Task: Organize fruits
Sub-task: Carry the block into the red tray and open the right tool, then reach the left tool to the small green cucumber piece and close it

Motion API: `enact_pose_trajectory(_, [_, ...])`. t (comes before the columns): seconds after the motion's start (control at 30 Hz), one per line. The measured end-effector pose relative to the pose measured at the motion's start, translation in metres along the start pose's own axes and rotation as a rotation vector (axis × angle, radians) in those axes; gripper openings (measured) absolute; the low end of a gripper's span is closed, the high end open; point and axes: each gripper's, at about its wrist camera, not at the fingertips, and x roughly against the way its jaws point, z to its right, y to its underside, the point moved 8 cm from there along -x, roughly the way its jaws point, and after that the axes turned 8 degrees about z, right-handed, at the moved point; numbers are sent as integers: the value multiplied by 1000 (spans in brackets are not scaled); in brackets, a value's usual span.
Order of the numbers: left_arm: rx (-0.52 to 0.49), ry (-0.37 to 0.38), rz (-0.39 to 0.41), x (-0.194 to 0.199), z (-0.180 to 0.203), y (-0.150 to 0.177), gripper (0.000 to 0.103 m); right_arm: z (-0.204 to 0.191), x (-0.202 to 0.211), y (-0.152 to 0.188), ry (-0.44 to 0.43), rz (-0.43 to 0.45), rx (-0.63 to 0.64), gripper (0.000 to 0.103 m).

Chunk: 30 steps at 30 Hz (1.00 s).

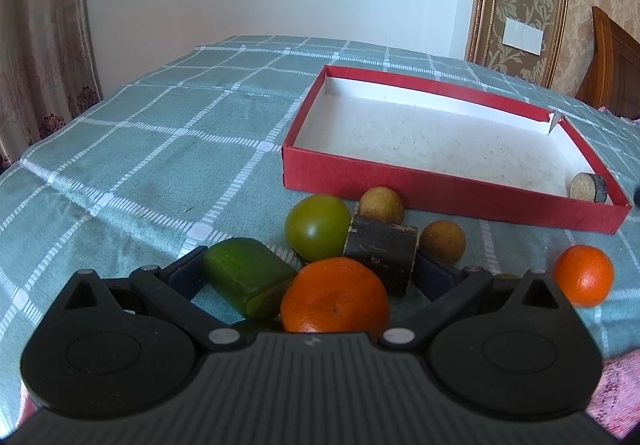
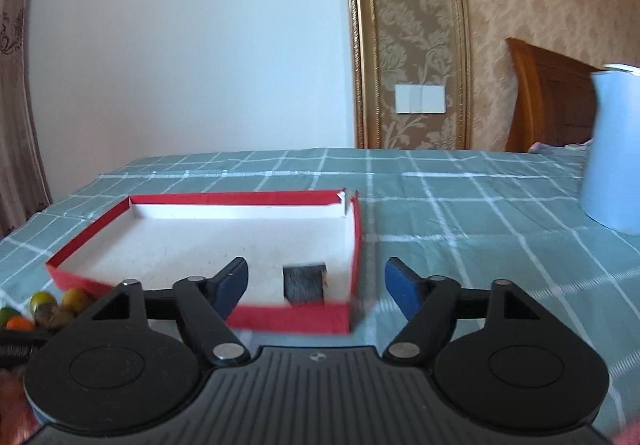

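Nearest the left wrist camera, a round orange tangerine with dimpled peel (image 1: 335,295) sits between the spread black arms of the left gripper (image 1: 306,273), whose jaws stand wide with nothing pressed. Touching the tangerine at ten o'clock is a green, blunt-ended chunk of cucumber-like fruit (image 1: 246,275); at twelve o'clock a smooth green round fruit (image 1: 318,232); at one o'clock a dark, rough cylinder of sugar-cane-like stalk (image 1: 382,253). Two small tan round longan-like fruits (image 1: 380,205) sit just behind it, and a second orange tangerine (image 1: 584,275) lies apart at three o'clock.

The tangerine is probably light, with soft skin that gives; a gentle squeeze across its widest middle should hold it. The dark stalk looks stiff and would take a firmer pinch across its sides. The small round ones may roll.

Beyond the pile, at one o'clock, lies a shallow red cardboard tray with a white floor (image 1: 440,189) on the teal checked cloth (image 1: 160,149).

In the right wrist view, the right gripper (image 2: 316,283) hangs open over the tray's near corner, nothing between its blue pads (image 2: 232,283). A short dark stalk piece (image 2: 304,281) rests on the tray floor at twelve o'clock, just ahead. A pale blue jug (image 2: 612,153) stands at two o'clock.
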Motion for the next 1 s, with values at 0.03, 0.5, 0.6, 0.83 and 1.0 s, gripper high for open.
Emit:
enact_pose_trajectory(0.03, [7, 4, 3, 0, -1, 0, 103, 1, 1, 4, 8, -18, -1, 76])
enact_pose_trajectory(0.5, [12, 9, 3, 2, -2, 0, 103, 0, -21, 47, 103, -287, 33, 103])
enact_pose_trajectory(0.6, [15, 25, 4, 4, -4, 0, 103, 1, -21, 49, 99, -290, 22, 103])
enact_pose_trajectory(0.83, [-35, 66, 113, 41, -20, 3, 103, 0, -21, 49, 100, -290, 22, 103])
enact_pose_trajectory(1.0, [-70, 68, 268, 79, -27, -4, 103, 0, -21, 49, 99, -289, 21, 103])
